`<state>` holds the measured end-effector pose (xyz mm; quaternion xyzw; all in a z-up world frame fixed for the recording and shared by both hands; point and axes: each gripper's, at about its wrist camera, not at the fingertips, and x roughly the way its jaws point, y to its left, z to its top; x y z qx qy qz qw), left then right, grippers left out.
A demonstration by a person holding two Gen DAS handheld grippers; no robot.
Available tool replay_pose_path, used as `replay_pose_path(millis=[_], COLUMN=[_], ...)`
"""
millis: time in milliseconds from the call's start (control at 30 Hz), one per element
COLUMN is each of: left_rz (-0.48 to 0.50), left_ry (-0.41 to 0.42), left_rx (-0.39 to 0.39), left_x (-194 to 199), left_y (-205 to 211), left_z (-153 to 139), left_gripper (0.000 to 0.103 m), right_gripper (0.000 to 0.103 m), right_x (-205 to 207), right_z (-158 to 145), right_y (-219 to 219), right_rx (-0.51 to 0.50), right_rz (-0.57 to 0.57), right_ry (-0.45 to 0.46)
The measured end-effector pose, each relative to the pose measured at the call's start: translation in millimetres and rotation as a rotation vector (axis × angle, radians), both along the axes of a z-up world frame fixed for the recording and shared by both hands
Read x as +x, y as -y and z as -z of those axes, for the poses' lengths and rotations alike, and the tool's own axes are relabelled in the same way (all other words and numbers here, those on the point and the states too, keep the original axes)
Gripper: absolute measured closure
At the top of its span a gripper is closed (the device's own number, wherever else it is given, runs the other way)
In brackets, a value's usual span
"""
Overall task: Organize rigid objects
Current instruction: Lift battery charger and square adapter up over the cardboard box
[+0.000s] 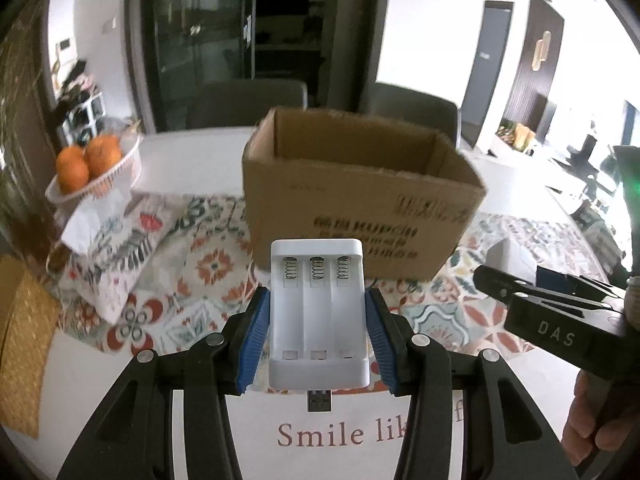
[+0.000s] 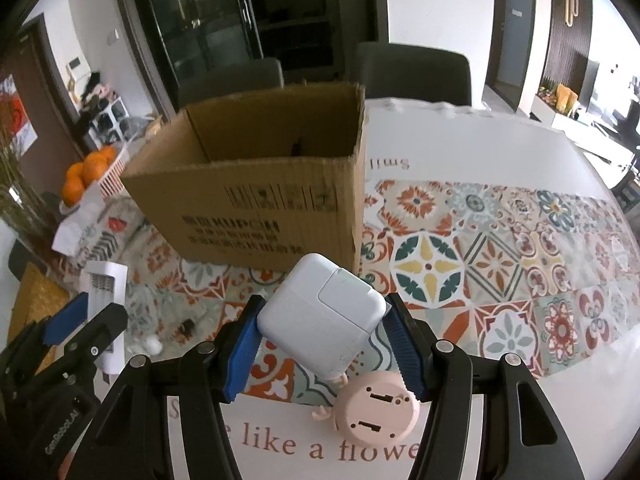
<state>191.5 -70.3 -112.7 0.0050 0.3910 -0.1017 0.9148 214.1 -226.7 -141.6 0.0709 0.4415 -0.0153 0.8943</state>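
Observation:
My left gripper (image 1: 318, 336) is shut on a white three-slot battery charger (image 1: 318, 312) and holds it above the table, in front of an open cardboard box (image 1: 360, 204). My right gripper (image 2: 322, 340) is shut on a white square power adapter (image 2: 322, 312), held tilted above the mat, near the front right corner of the same box (image 2: 256, 188). The left gripper with the charger also shows at the left of the right wrist view (image 2: 80, 324). The right gripper shows at the right of the left wrist view (image 1: 520, 296).
A pink round plastic toy (image 2: 376, 406) lies on the mat under the right gripper. A small white ball (image 2: 152, 345) lies left of it. A basket of oranges (image 1: 90, 166) stands at the table's left. A patterned mat (image 2: 500, 256) covers the table. Chairs stand behind the box.

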Motion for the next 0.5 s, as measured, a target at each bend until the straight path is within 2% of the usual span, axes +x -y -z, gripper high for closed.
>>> replay_pose_path(millis=[500], left_rz=[0.094], left_ry=[0.130], left_rx=[-0.046], left_x=[9], left_y=[-7], left_z=[-60], left_gripper=[0.056], right_gripper=[0.042], right_x=[-9], right_z=[-63], right_y=[-10], right_rx=[0.025], right_rz=[0.021], right_ry=[0.157])
